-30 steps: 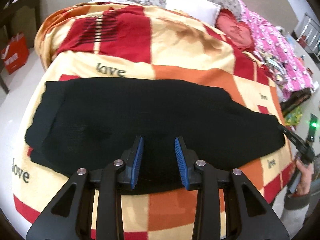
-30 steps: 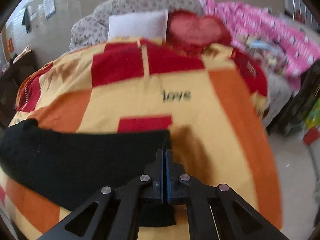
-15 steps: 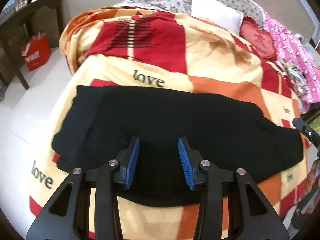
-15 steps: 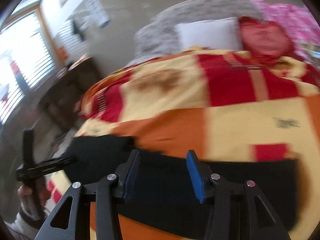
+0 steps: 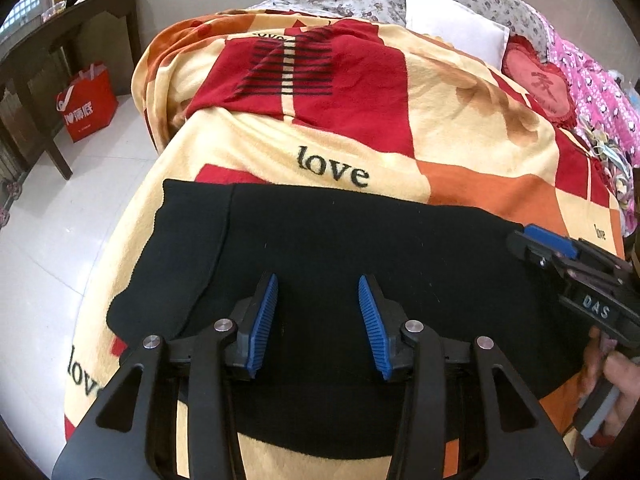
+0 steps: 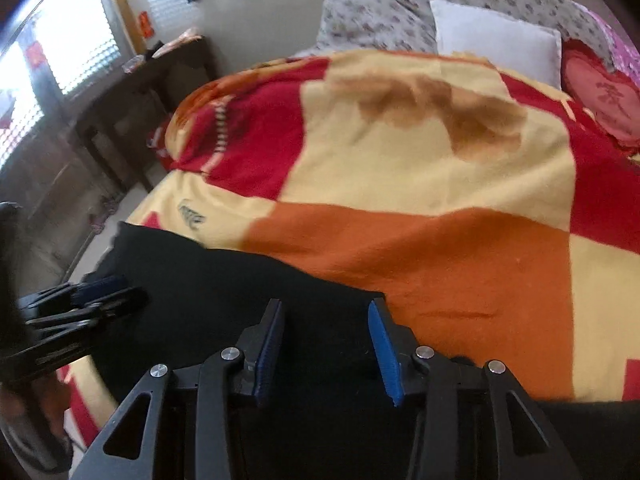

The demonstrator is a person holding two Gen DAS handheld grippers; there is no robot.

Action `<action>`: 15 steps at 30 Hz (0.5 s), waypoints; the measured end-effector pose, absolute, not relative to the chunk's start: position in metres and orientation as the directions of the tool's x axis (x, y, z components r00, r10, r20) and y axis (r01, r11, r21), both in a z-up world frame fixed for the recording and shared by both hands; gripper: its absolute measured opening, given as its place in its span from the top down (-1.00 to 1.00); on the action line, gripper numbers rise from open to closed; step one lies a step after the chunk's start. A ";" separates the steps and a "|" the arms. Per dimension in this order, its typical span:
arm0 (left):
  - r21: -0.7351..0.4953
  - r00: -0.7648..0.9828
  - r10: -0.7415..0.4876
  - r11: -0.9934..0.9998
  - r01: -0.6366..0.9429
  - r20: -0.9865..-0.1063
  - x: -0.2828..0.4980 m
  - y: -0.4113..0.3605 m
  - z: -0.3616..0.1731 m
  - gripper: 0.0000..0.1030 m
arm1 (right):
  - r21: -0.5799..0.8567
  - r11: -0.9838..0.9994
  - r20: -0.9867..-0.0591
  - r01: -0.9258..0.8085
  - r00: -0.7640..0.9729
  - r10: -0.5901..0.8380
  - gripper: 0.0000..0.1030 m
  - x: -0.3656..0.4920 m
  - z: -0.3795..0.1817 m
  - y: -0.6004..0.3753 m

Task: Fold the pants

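Both sets of jaws stand wide and hold nothing. Our left gripper (image 5: 318,322) hangs over the middle of the pants (image 5: 360,264), and our right gripper (image 6: 326,344) hangs over the pants' far edge, with orange blanket showing past its right pad. Whether either touches the cloth we cannot tell.

We judge the pants already doubled leg on leg, since they lie as one long black band across the near end of the bed, on the blanket (image 5: 460,120). The step in hand looks like a regrasp between folds. Next, we judge, each gripper must drop to an end of the band, pinch every layer at once, and carry one end over the other without dragging the blanket along.

Counted: one pair of pants, two grippers, one blanket, one white pillow (image 5: 452,24), one red heart cushion (image 5: 538,80), one red bag (image 5: 86,104) on the floor by a dark side table.
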State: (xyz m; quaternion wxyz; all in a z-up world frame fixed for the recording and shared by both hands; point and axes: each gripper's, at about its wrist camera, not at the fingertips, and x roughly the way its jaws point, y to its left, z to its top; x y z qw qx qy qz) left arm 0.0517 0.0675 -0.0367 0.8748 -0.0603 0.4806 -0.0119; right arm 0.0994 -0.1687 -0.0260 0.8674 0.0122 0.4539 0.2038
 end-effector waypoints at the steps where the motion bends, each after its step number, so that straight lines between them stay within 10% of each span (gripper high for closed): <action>1: -0.115 0.539 -0.079 0.993 -0.034 -0.838 0.052 0.067 -0.037 0.17 | 0.212 0.915 -0.783 -0.342 0.501 0.369 0.18 0.100 -0.025 -0.170; 15: -0.150 0.549 -0.093 0.987 -0.059 -0.830 0.021 0.077 -0.026 0.17 | 0.256 0.839 -0.730 -0.480 0.473 0.493 0.18 0.019 0.014 -0.162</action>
